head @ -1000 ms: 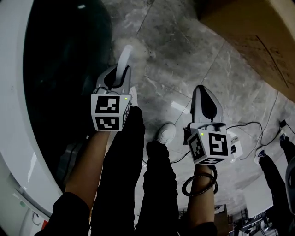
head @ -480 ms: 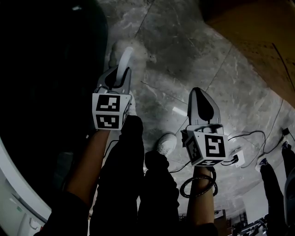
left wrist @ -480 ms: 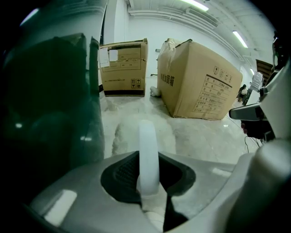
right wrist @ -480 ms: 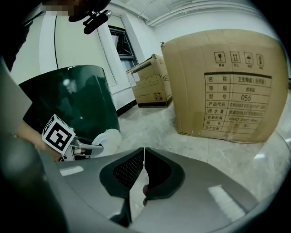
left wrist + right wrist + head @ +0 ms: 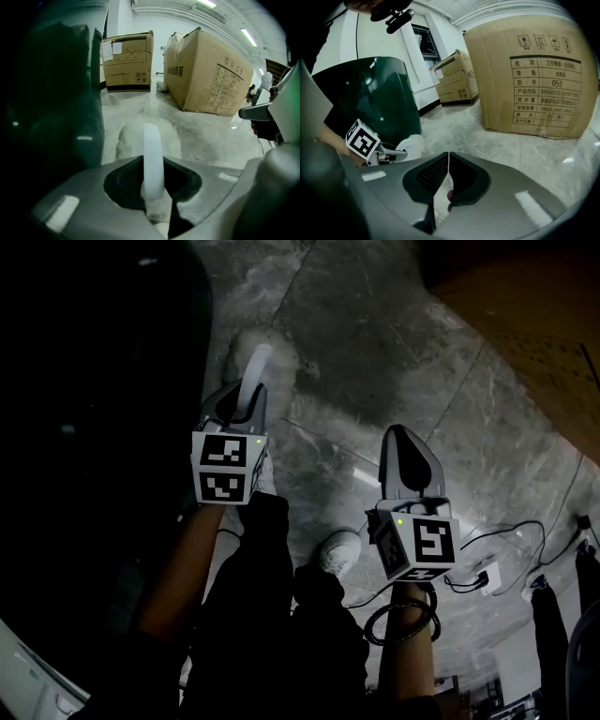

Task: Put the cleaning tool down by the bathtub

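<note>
The cleaning tool has a white handle [image 5: 152, 159] and a fluffy pale head [image 5: 129, 138] that hangs close over the marble floor. My left gripper [image 5: 153, 187] is shut on the handle, beside the dark green bathtub wall [image 5: 56, 93]. In the head view the left gripper [image 5: 244, 399] points forward along the bathtub [image 5: 94, 427], with the handle [image 5: 254, 371] sticking out past its jaws. My right gripper [image 5: 403, 448] is to the right over the floor; in its own view its jaws [image 5: 447, 164] are shut with nothing between them.
Two cardboard boxes [image 5: 127, 61] [image 5: 211, 75] stand on the floor ahead, the larger one to the right [image 5: 534, 75]. The person's dark trousers and white shoe [image 5: 339, 547] are below the grippers. Cables and a white plug block [image 5: 487, 576] lie at the lower right.
The head view has darkened and shifted, so the tub's white rim has slid mostly out of sight. Both grippers sit slightly lower in view. The left grip on the handle is unchanged.
</note>
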Motion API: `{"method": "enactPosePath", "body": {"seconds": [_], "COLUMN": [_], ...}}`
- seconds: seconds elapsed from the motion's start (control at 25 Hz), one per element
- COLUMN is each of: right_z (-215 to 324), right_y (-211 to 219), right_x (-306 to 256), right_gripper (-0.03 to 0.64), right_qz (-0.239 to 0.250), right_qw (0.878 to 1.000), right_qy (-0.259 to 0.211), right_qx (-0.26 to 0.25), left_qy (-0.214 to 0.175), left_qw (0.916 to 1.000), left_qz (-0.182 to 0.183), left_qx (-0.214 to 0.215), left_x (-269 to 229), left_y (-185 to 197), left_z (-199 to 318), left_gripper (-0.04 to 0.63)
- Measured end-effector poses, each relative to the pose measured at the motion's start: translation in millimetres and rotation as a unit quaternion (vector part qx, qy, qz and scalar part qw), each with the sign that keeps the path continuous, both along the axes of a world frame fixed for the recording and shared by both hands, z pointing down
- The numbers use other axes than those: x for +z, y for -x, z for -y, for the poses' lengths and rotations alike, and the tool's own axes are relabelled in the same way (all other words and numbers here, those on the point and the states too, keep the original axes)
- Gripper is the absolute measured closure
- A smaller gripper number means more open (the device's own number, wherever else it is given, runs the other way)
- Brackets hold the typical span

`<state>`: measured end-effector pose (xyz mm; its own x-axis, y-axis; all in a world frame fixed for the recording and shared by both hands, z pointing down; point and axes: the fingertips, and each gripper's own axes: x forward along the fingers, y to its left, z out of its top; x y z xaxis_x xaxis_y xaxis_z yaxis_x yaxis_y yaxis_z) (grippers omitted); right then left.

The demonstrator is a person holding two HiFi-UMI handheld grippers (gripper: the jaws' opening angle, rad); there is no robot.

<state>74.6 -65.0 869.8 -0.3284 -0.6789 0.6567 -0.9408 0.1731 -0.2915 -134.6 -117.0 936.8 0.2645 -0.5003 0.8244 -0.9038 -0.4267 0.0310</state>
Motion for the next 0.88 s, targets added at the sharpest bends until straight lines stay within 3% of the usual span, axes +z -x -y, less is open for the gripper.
{"method": "enactPosePath", "body": {"seconds": [0.52,0.88], "right_z": [-5.3,-7.5], "right_y": [6.6,9.6], "right_x": [24.4,35.7], "right_gripper": [0.597,0.597], "right_qz": [-0.001,-0.007], "right_qw": [1.0,1.0], "right_qy": [0.004,0.006], "right_qx": [-0.003,-0.005], "left_qy": [0.023,0.007], "left_qw": [0.9995,0.9999], "left_qz": [0.003,0.004], "left_qx": [-0.023,-0.008], "left_x": [41.7,50.9], "left_y": [8.6,5.9], "left_z": [0.5,7.1], "left_gripper": [0.523,0.522]}}
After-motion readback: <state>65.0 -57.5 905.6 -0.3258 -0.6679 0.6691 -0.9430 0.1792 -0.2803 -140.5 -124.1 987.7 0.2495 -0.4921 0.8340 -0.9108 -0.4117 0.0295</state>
